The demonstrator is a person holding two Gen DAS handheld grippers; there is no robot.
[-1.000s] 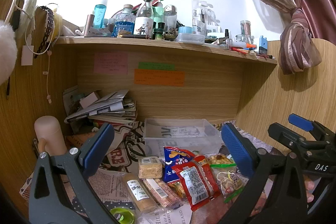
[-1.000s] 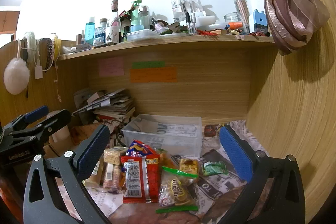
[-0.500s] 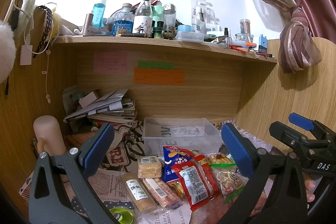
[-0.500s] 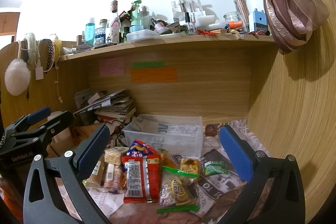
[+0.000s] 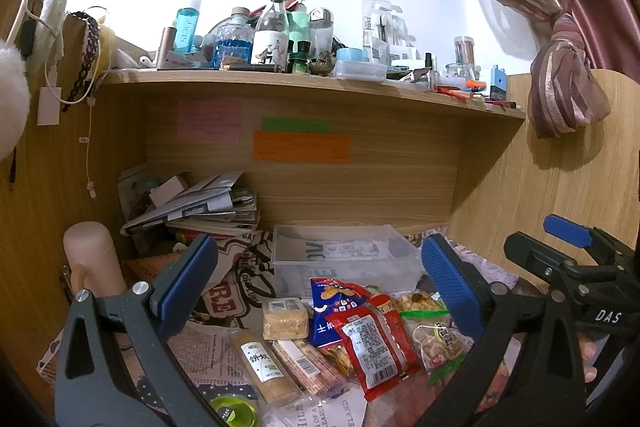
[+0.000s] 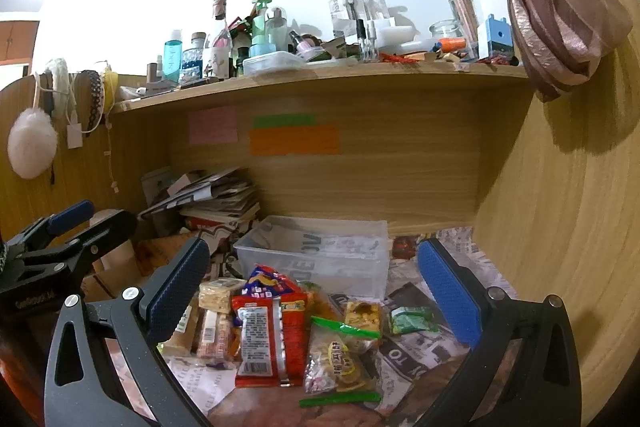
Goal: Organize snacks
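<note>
Little has shifted in the last second: both the left gripper [image 5: 318,281] and right gripper [image 6: 310,279] hang spread and empty over snack packets [image 6: 276,327] heaped just before the empty clear bin [image 6: 320,253], sorting apparently unstarted.

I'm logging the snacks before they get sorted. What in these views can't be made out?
- Sticky notes, both views: writing too small.
- Green-lidded item, left wrist view: cut off by the bottom edge.
- Snacks under the red packet, right wrist view: mostly covered.
- Clear bin: the translucent walls blur its contents.
- Small green packet: label blurred.
</note>
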